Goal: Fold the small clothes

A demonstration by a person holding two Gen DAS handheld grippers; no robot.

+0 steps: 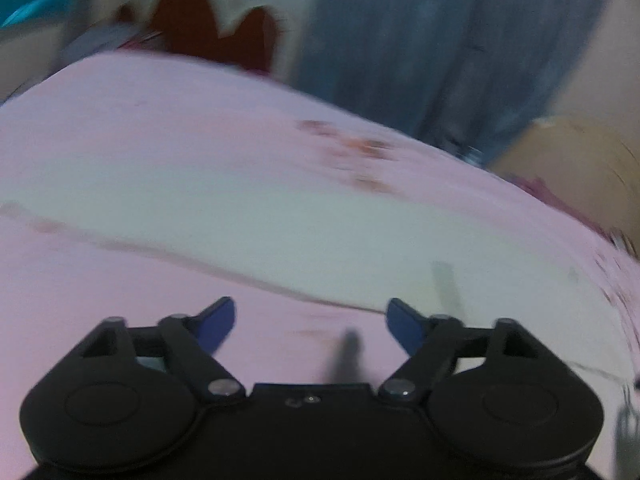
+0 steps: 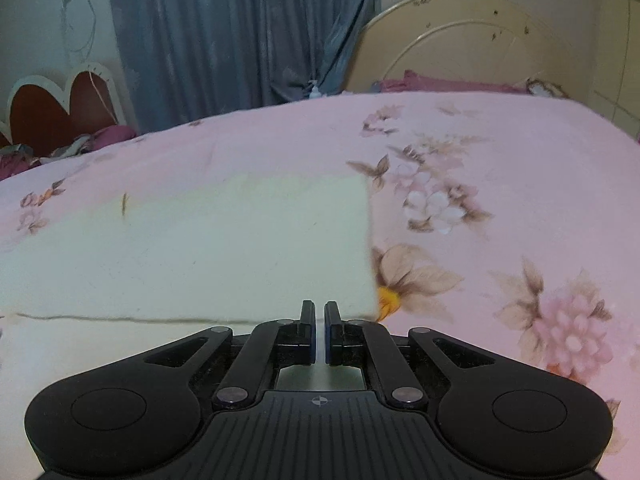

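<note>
A pale cream cloth (image 2: 208, 248) lies on the pink flowered bedsheet (image 2: 500, 168). My right gripper (image 2: 319, 312) is shut on the cloth's near edge, close to its right corner, and holds that edge lifted over a lower layer (image 2: 80, 344). In the blurred left wrist view the same cloth (image 1: 240, 216) stretches across the sheet (image 1: 100, 320). My left gripper (image 1: 310, 320) is open and empty, its blue pads (image 1: 218, 324) wide apart just short of the cloth's near edge.
A cream headboard (image 2: 472, 40) stands at the back right and blue curtains (image 2: 240, 32) hang behind the bed. A heart-shaped red and white headboard (image 2: 60, 108) with a pile of clothes is at the far left.
</note>
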